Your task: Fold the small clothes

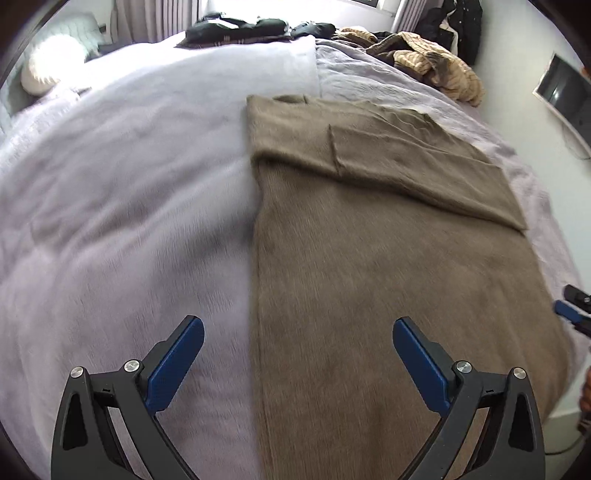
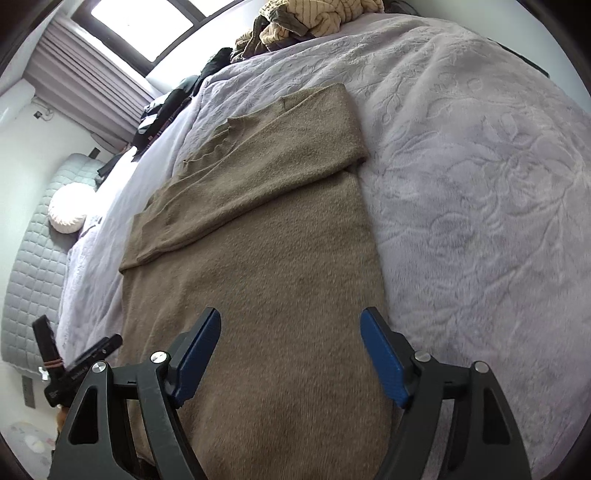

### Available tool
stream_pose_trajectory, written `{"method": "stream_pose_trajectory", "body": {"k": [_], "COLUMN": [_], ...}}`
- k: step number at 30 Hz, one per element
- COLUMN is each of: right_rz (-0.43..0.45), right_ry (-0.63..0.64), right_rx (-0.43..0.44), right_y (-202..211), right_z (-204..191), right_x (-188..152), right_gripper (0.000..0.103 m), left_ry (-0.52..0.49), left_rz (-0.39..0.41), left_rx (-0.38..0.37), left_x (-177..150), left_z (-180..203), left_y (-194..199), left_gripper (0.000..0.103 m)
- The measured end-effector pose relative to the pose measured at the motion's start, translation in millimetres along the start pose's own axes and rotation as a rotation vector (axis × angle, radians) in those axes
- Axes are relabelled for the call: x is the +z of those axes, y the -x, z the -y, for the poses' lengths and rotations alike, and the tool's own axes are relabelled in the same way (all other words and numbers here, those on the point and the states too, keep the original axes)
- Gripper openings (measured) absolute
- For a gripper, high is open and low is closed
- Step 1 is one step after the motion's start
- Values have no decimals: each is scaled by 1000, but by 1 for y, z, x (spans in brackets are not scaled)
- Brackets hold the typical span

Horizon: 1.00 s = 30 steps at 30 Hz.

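A lilac blanket covers the bed; on it lies a brown sweater, sleeves folded across. Beyond the sweater, heaped clothes. Left gripper and right gripper both gape wide, empty.

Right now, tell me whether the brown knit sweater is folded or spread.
Partly folded: the brown knit sweater has its sleeves laid across its chest.

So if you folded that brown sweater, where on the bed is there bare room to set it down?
Free: the lilac blanket left of the brown sweater, and the embossed stretch on its right. Crowded: the far edge, with dark clothes and a striped tan heap.
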State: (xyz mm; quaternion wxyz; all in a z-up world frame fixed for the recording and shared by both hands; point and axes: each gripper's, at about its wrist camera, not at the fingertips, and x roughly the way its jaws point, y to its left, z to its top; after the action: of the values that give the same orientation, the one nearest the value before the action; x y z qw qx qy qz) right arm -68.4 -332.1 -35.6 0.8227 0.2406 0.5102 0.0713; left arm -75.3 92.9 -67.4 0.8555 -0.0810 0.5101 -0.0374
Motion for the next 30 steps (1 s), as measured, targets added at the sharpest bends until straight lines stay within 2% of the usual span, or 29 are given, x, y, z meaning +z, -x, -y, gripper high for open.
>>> {"method": "stream_pose_trajectory", "body": {"k": [5,11,20,27,30], "right_rz": [2,27,74,-40,-76], "right_ry": [-36,-72,-129,-117,-119], "right_rx": [70,154,261,426,466], "right_y": [8,21,43,45,40], "right_z": [12,22,48,65,65], "right_x": [-18,-34,-53,-89,-103], "right_gripper": [80,80,81,81,81], "left_ry": [1,-8,-3,-55,-83], "left_rz": [18,-4,-21,-56,-72], "left_rx": [-44,-125,-179,-282,-320], "left_x": [-17,-42,-69,-87,-93], "left_z": [-7,-6,-7,-12,-7], "left_y": [15,26,36,46,51], "left_gripper": [103,103,103,103,103]}}
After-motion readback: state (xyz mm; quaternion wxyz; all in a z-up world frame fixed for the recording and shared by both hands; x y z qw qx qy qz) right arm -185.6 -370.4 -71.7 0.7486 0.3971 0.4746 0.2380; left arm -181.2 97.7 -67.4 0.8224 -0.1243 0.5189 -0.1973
